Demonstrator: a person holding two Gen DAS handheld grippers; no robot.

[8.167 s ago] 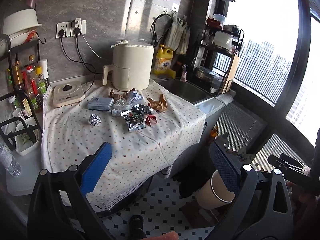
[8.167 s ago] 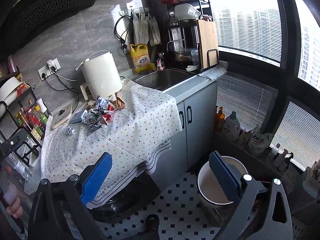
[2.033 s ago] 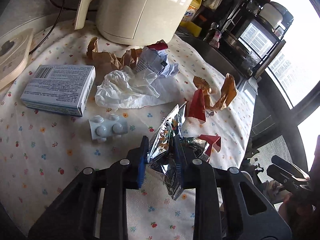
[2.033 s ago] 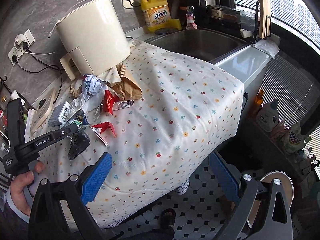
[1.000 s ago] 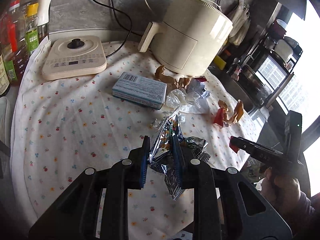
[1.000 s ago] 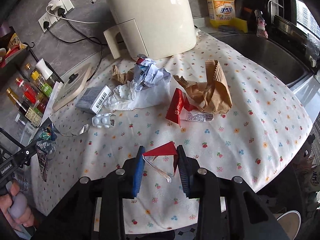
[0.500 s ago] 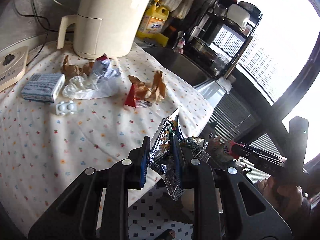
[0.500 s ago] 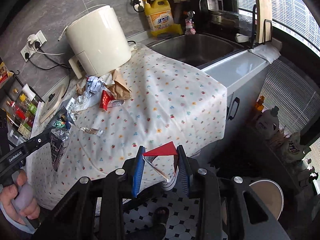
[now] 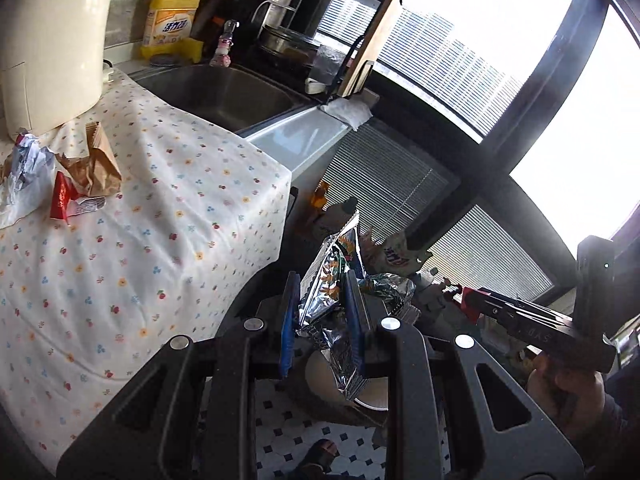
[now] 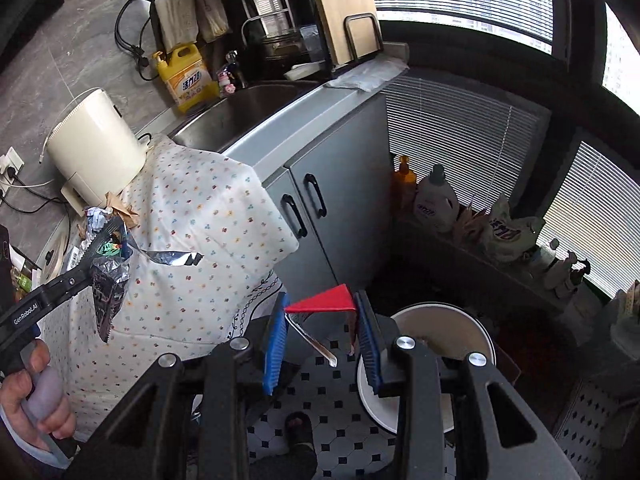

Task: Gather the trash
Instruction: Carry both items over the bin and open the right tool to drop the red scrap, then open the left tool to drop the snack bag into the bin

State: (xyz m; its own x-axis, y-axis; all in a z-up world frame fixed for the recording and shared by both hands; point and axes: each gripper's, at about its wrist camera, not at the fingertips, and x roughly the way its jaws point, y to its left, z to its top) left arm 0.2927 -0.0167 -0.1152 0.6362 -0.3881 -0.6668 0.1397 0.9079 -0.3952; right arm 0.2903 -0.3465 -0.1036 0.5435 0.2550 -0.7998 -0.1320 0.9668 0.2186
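My left gripper point(image 9: 320, 312) is shut on a crumpled silver foil snack wrapper point(image 9: 334, 280), carried past the corner of the table toward the floor. In the right wrist view that wrapper point(image 10: 110, 276) hangs at the left beside the tablecloth. My right gripper point(image 10: 320, 320) is shut on a folded red wrapper point(image 10: 324, 304), held just left of a round white bin point(image 10: 440, 320) on the tiled floor. In the left wrist view the bin's point(image 9: 376, 398) rim shows under the foil. More trash stays on the table: a brown paper bag point(image 9: 94, 160), a red packet point(image 9: 62, 202) and crumpled paper point(image 9: 26, 160).
A flowered cloth point(image 9: 140, 240) covers the table; a cream appliance point(image 9: 48, 40) stands at its back. Beyond are a steel sink point(image 9: 224, 92), a yellow detergent jug point(image 9: 172, 16) and a dish rack. Bottles point(image 10: 436, 200) and bags line the window ledge. A sandalled foot point(image 10: 298, 428) is on the floor.
Both grippers swung right, off the table and out over the floor, each keeping its wrapper. The white bin has come into view under them.
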